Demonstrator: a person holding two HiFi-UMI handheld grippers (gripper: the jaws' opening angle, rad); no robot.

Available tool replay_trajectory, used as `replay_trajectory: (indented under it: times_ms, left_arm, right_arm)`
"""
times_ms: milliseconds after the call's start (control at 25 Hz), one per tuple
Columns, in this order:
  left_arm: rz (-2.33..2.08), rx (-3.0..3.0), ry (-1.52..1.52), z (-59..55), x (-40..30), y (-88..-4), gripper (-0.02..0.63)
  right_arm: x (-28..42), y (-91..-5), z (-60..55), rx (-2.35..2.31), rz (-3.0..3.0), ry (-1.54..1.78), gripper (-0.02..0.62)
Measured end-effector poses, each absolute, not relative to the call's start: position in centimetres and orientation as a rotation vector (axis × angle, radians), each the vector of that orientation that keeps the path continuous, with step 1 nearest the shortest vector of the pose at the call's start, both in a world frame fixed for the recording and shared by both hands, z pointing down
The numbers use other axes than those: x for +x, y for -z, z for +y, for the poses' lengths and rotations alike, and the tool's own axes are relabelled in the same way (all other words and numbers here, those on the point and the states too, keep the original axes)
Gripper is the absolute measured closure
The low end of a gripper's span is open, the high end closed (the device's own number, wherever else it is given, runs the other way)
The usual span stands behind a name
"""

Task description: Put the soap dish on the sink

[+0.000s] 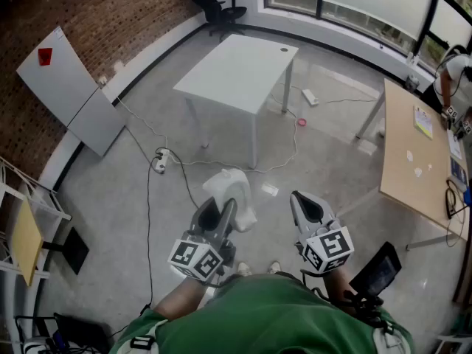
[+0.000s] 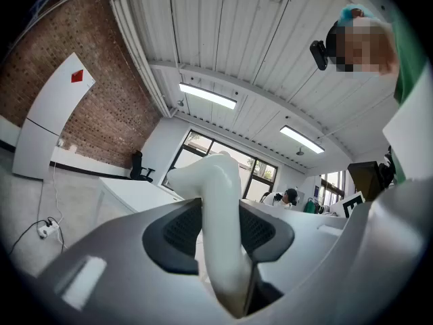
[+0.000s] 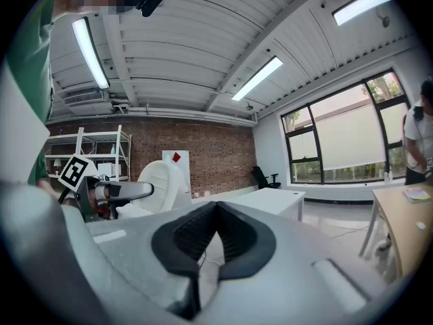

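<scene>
the left gripper clamps the white soap dish, its length jutting ahead toward the white table; the right gripper beside it is pinched shut, empty; no sink shows.
</scene>
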State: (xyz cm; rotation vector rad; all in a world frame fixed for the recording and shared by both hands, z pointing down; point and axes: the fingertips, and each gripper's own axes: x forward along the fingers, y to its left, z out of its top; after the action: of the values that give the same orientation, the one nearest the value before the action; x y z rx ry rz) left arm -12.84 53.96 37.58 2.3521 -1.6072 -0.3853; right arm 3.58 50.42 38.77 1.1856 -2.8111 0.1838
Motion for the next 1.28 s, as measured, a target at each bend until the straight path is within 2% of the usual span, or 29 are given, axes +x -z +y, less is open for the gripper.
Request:
replay_trajectory:
  times_ms: [1280]
  left_arm:
    - [-1.503, 2.347, 0.407, 52.8, -13.9, -39.0, 0.456]
  right_arm:
    - [3.0, -39.7, 50.1, 1.302, -2.756, -0.215, 0.592]
